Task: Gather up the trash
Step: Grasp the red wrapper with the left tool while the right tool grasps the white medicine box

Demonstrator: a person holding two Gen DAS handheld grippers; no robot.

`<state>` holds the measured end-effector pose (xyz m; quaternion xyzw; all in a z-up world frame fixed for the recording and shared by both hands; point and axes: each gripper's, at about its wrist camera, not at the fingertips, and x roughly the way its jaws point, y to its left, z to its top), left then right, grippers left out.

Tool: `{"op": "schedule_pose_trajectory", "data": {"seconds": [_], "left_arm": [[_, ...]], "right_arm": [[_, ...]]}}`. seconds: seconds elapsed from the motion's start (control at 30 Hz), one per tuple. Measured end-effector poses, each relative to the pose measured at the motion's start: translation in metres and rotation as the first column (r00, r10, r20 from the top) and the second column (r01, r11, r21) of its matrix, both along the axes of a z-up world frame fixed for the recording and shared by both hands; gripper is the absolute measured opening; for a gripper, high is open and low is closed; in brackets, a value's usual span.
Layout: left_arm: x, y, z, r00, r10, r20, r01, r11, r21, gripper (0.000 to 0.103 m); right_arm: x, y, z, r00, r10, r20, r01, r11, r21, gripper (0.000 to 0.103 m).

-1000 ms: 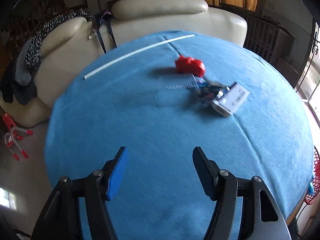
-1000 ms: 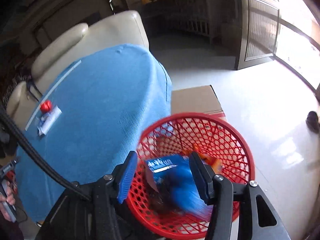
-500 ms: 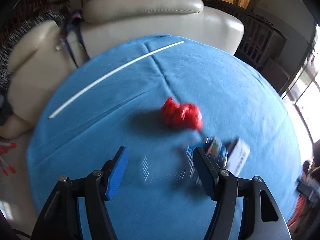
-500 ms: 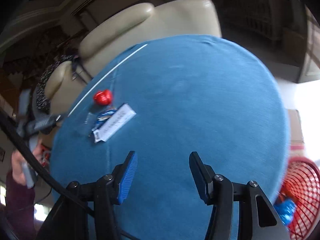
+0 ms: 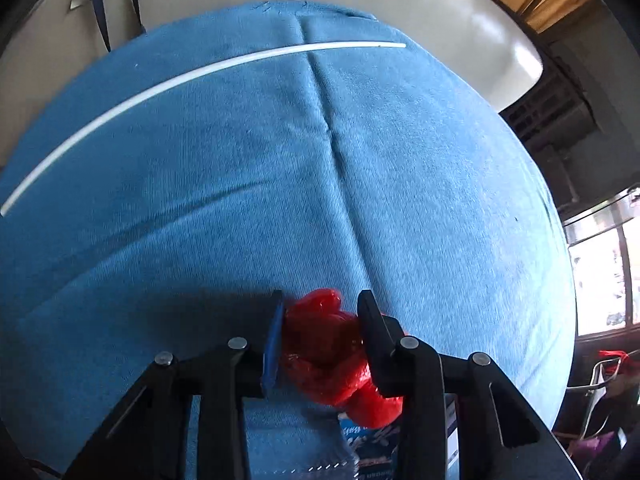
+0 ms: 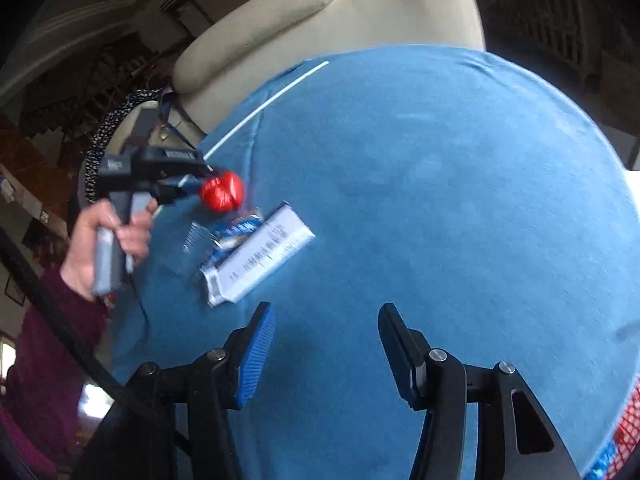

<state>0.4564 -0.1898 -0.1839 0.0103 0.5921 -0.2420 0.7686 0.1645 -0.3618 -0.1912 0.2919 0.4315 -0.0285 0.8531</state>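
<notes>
Already clamped by the left gripper (image 5: 320,326): red plastic wad (image 5: 326,354), probably light, soft, crinkly, best squeezed mid-bulk. Right gripper (image 6: 326,346) spread, empty, above blue tablecloth (image 6: 440,200).

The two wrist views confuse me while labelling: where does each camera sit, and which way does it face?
Left wrist: on the left gripper, looking steeply down at the blue tablecloth; its fingers clamp the red wad.
Right wrist: on the right gripper, open, facing the white packet; the person's left hand shows.
Shared: red wad, white rod, cream sofa.
</notes>
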Motion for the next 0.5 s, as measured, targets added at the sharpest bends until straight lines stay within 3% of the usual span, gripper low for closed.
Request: {"op": "schedule_pose_trajectory", "data": {"seconds": [0.3,0.5], "left_arm": [[-0.064,0.043,-0.001,0.999,-0.027,-0.028,0.026,0.999,-0.027,0.035],[-0.128,0.064,-0.001,0.999,-0.041,0.004,0.041,0.998,-0.043,0.035]], "right_arm": [[0.091,0.024,-0.013,0.997,-0.029,-0.068,0.036,0.994,0.105,0.052],[0.107,0.043,-0.013,0.99,-0.071,-0.123,0.063,0.996,-0.069,0.053]]}}
